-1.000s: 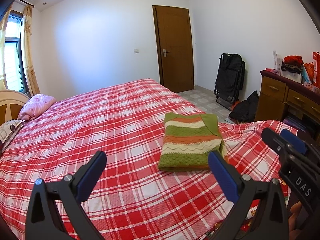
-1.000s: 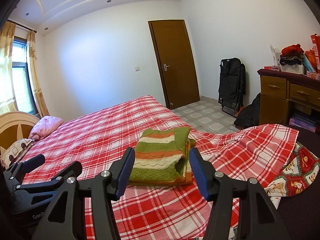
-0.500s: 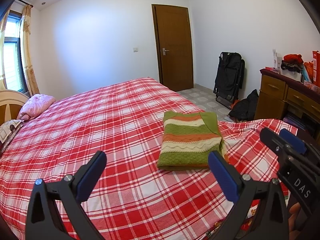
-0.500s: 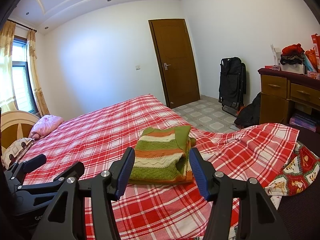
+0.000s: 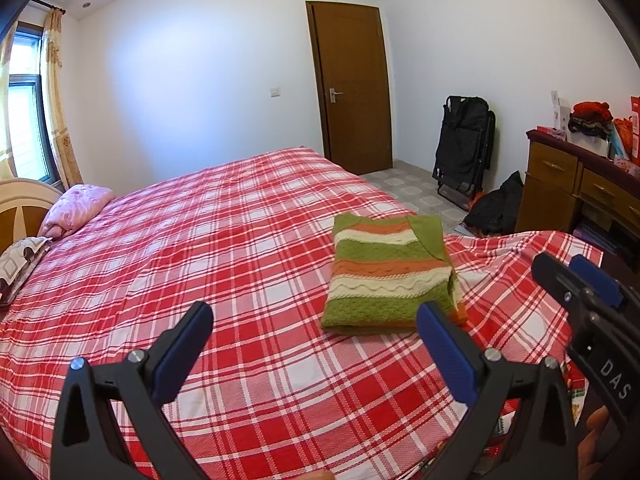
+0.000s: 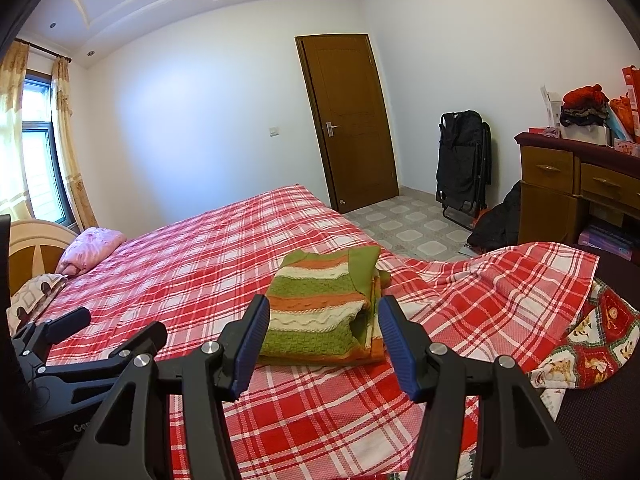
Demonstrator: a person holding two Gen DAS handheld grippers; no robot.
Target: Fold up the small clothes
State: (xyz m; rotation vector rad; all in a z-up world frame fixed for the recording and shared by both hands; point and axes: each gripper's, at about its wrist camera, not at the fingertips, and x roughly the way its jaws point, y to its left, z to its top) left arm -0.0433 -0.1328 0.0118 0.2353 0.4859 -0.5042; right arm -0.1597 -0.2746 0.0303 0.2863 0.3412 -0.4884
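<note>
A folded knitted sweater (image 5: 386, 276) (image 6: 320, 312) with green, orange and cream stripes lies flat on the red plaid bed (image 5: 224, 240) (image 6: 208, 256), near its right side. My left gripper (image 5: 314, 316) hovers open over the bedspread, short of the sweater, with nothing between its blue pads. My right gripper (image 6: 322, 312) is open too, held back from the sweater's near edge and not touching it. Each gripper shows at the edge of the other's view.
A pink pillow (image 5: 80, 208) and a patterned one lie by the headboard at the left. A wooden dresser (image 6: 568, 188) with piled clothes stands at the right. A folded black chair (image 6: 464, 168), a dark bag and a shut door (image 6: 352, 124) lie beyond the bed. A Christmas-print cloth (image 6: 592, 352) hangs at the bed's right corner.
</note>
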